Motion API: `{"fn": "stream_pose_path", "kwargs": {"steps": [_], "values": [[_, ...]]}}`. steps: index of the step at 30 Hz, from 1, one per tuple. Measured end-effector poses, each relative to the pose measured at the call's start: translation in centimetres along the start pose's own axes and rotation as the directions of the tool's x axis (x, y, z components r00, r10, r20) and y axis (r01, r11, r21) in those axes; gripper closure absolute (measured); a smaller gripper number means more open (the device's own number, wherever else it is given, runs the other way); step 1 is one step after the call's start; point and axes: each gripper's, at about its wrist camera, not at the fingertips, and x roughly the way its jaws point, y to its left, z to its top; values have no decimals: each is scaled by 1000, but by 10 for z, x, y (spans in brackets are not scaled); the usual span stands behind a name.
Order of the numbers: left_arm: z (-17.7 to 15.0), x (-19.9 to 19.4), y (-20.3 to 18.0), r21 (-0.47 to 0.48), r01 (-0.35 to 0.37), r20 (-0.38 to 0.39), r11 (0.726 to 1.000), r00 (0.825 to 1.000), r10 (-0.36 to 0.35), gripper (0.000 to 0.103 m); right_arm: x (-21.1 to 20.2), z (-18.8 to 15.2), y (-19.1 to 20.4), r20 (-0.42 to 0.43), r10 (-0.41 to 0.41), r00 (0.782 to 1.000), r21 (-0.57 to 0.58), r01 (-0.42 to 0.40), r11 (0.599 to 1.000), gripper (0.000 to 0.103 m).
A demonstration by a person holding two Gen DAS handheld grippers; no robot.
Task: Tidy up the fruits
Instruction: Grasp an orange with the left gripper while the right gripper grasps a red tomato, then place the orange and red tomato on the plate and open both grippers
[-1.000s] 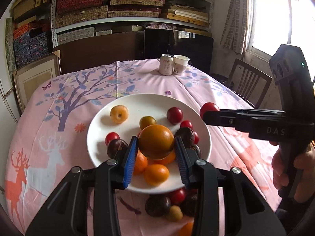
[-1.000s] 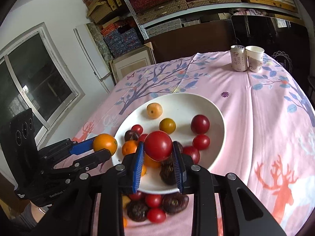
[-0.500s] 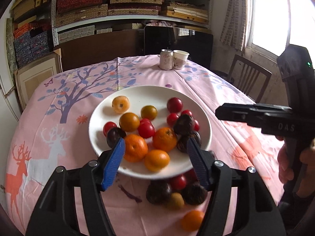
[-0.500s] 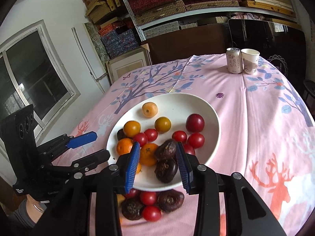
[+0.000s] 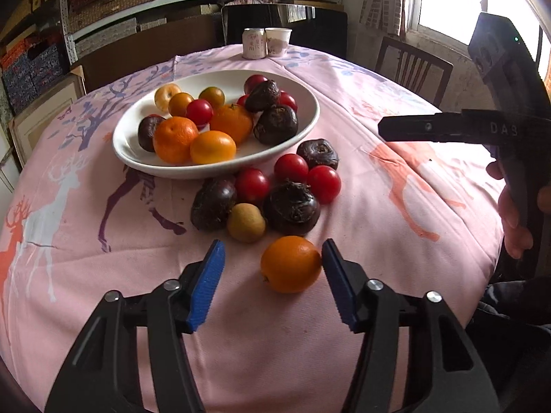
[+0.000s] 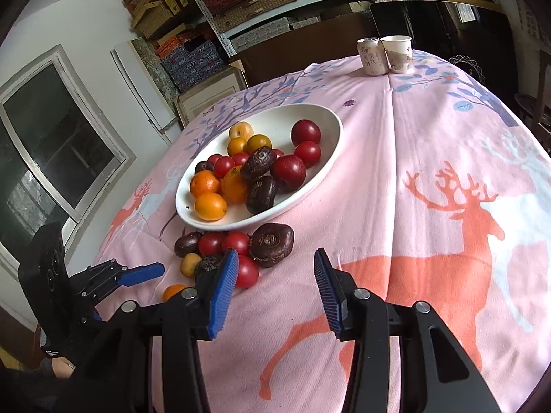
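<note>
A white plate (image 5: 303,130) (image 6: 330,165) holds oranges, red tomatoes and dark water chestnuts. A loose pile lies in front of it: tomatoes (image 5: 291,168), dark chestnuts (image 5: 292,208), a kiwi (image 5: 246,222). An orange (image 5: 291,263) lies on the cloth between my left gripper's (image 5: 272,280) open fingers, close to the right pad. My right gripper (image 6: 275,285) is open and empty over bare cloth, right of the pile (image 6: 272,244); its left pad hides part of a tomato (image 6: 247,276).
A can (image 5: 253,43) and a paper cup (image 5: 278,42) stand at the table's far edge. A wooden chair (image 5: 411,69) stands at the right. Shelves with boxes fill the back wall. The pink cloth drops off at the near edge.
Both grippers let go of their fruit over the plate, opened and pulled back low to the near side. The left gripper now straddles the loose orange.
</note>
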Motion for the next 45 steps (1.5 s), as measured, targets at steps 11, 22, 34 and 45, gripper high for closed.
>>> {"fn": "stream_pose_path", "kwargs": {"steps": [11,22,34,45], "values": [[-7,-35,4,-50,21,74,999,997,-18,67,39,-13,34,-102,27,994,-78,-35,996,57],[-10,-47,9,-66,31,87,997,996,-25,67,66,-6,20,-156,122,980,62,-113,992,73],[23,-58,24,-93,17,158,996,987,-2,67,7,30,24,3,128,992,6,-128,992,75],[120,-9,55,-119,-45,180,992,982,66,66,39,113,34,44,98,994,-1,-98,995,72]]}}
